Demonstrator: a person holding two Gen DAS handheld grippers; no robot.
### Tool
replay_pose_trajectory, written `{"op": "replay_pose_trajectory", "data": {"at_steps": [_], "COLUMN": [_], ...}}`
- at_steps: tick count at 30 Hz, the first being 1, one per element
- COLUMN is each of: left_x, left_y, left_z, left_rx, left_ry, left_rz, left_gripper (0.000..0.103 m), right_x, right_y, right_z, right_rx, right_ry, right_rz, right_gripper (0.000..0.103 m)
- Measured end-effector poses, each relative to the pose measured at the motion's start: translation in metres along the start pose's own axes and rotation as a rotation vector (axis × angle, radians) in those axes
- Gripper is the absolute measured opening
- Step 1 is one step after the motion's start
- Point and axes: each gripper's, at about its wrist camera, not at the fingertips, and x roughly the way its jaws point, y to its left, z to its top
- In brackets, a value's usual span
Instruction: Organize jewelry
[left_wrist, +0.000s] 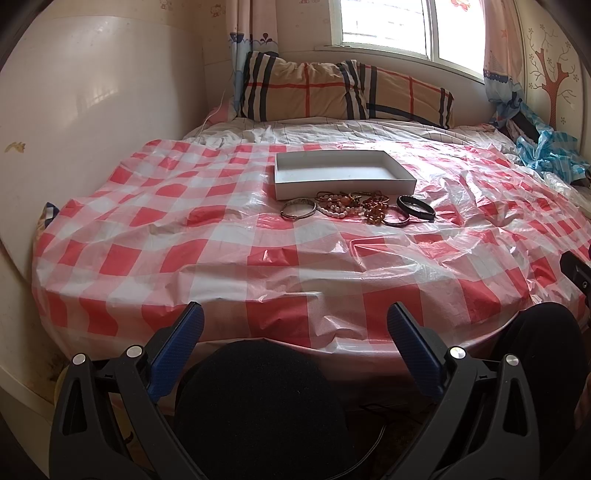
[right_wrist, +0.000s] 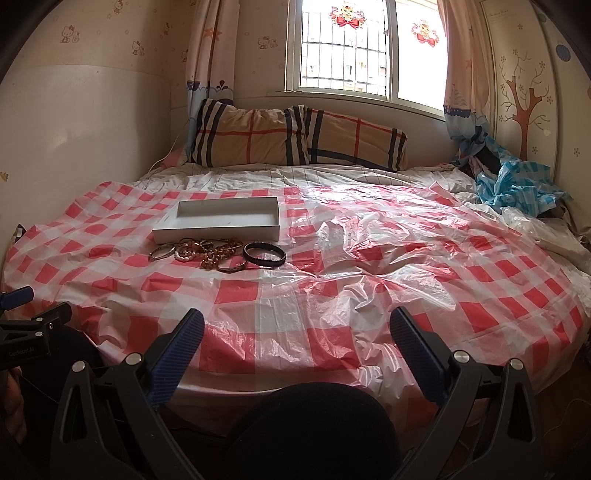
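A red-checked plastic sheet (right_wrist: 332, 302) covers the bed, two plaid pillows (right_wrist: 295, 136) (striped edges) under the window (right_wrist: 347, 48), perhaps crumpled blue wrapping (right_wrist: 513, 184) alongside.

Both grippers look the same: the left gripper (left_wrist: 295, 321) and right gripper (right_wrist: 295, 325) have black plastic frames, ribbed blue finger pads (left_wrist: 177, 350), and shiny silver screws (left_wrist: 457, 352).

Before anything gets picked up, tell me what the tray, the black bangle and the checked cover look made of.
Tray: likely matte white cardboard; thin, straight folded walls.
Black bangle: dark and smooth, perhaps leather or plastic; too small to tell.
Checked cover: thin glossy plastic sheet; it wrinkles and throws window glare.
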Motion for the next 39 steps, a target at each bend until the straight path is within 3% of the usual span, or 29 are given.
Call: {"op": "replay_pose_trajectory", "data": {"at_steps": [13,22,23,24,32,34,39], "left_x": [0.0,0.0,0.004,0.008,0.05,0.061,0.102], "left_y": [-0.002,-0.013,-0.013,-0.013,-0.014,-0.014,-0.012], "left_z": [0.001,0.029,0.032,0.036,0.064,0.074,0.095], "left_rx": [0.016,0.023,0.018,0.008,-0.019,-0.02,-0.032], "left_ry": [0.005,0.004,0.023,0.047,0.11,0.089,0.132], "left_rz": [0.009,-0.014,-0.022,-0.033,-0.047,-0.028,-0.022], "left_gripper": [0.095,0.095,0.095,0.095,0.095,0.095,0.095], "right_x": [-0.004,0.002,0.0,0.004,0.051,0.071,0.13], "right_y": [0.013,0.01,0.013,0.017,0.032,0.038,0.042], "right_z": [0.001,0.031,0.034,0.038,0.074,0.081,0.093], "right_rx": [-0.002,0.009,0.017,0.017,0.017,-0.007,-0.032], "right_ry": [0.0,0.004,-0.074,-0.097,-0.032,0.003,0.114], "right_rz": [0.001,0.08,0.088,0.096,0.152,0.147,0.157], "right_gripper": [0.097,0.097,0.097,0.097,0.097,0.097,0.097]}}
